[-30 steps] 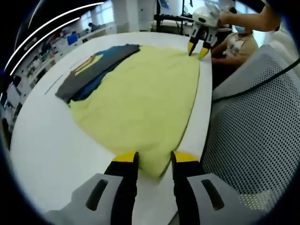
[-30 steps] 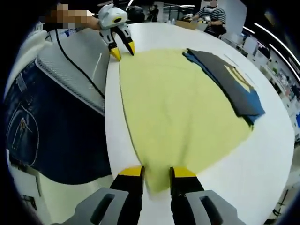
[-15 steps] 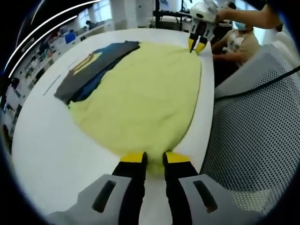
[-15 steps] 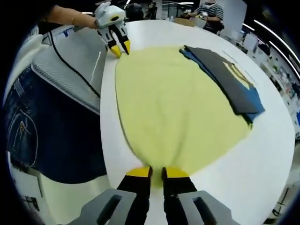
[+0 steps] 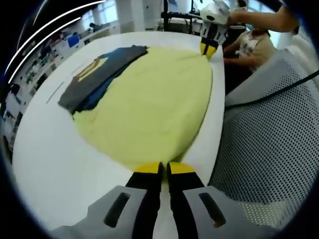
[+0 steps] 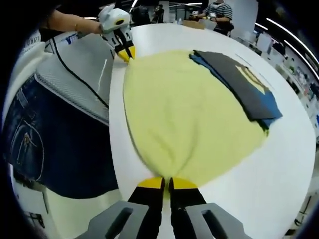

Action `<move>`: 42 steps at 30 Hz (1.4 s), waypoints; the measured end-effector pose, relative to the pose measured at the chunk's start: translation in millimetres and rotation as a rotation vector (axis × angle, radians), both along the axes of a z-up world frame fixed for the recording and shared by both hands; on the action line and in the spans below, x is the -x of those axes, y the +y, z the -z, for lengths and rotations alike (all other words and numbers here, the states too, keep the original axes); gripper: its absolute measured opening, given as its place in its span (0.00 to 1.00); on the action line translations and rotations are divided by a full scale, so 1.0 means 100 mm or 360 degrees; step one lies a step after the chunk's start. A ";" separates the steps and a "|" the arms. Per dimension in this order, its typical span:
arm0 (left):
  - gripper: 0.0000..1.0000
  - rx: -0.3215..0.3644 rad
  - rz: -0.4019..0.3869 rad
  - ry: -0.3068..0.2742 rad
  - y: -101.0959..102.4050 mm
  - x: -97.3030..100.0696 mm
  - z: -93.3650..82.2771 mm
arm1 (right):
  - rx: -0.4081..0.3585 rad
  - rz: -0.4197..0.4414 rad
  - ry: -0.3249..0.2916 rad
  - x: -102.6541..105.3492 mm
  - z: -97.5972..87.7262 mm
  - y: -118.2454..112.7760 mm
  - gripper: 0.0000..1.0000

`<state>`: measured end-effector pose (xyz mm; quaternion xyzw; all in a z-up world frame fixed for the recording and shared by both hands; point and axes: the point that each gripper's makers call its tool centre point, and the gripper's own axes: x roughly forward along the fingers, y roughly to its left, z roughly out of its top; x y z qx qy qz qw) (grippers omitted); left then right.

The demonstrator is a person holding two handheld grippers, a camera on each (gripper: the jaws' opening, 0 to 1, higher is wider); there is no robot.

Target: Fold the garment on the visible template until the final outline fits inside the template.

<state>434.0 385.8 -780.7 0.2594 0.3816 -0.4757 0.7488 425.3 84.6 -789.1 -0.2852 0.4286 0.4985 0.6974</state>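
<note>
With the pale yellow knit garment [image 5: 149, 104] spread flat on the white tabletop [image 5: 45, 149], my left claw [image 5: 164, 168] and right claw [image 6: 167, 183] each pinch a near-edge corner. Thin bites could slip on lifting, or the fold could drag across the dark grey and blue folded clothes [image 6: 244, 89] lying on its far edge.

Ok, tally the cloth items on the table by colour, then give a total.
Yellow garment: 1
Dark grey folded piece: 1
Blue folded piece under the grey one: 1
Total: 3
</note>
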 end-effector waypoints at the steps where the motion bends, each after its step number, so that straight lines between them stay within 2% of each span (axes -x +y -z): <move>1: 0.02 0.0001 0.0001 -0.0005 0.01 0.00 -0.02 | -0.0010 -0.0001 0.0003 0.01 -0.02 0.01 0.00; 18: 0.02 0.0034 0.0004 0.0041 0.05 0.09 -0.26 | -0.0126 -0.0013 0.0031 0.17 -0.39 0.05 0.00; 29: 0.02 0.0034 0.0065 0.0091 0.05 0.24 -0.42 | -0.0123 -0.0062 0.0052 0.28 -0.55 0.05 0.00; 37: 0.02 0.0056 0.0042 0.0123 0.05 0.25 -0.58 | -0.0116 -0.0103 0.0040 0.30 -0.65 0.05 0.00; 42: 0.02 0.0028 0.0061 0.0157 0.06 0.30 -0.61 | -0.0124 -0.0124 0.0032 0.30 -0.74 0.05 0.00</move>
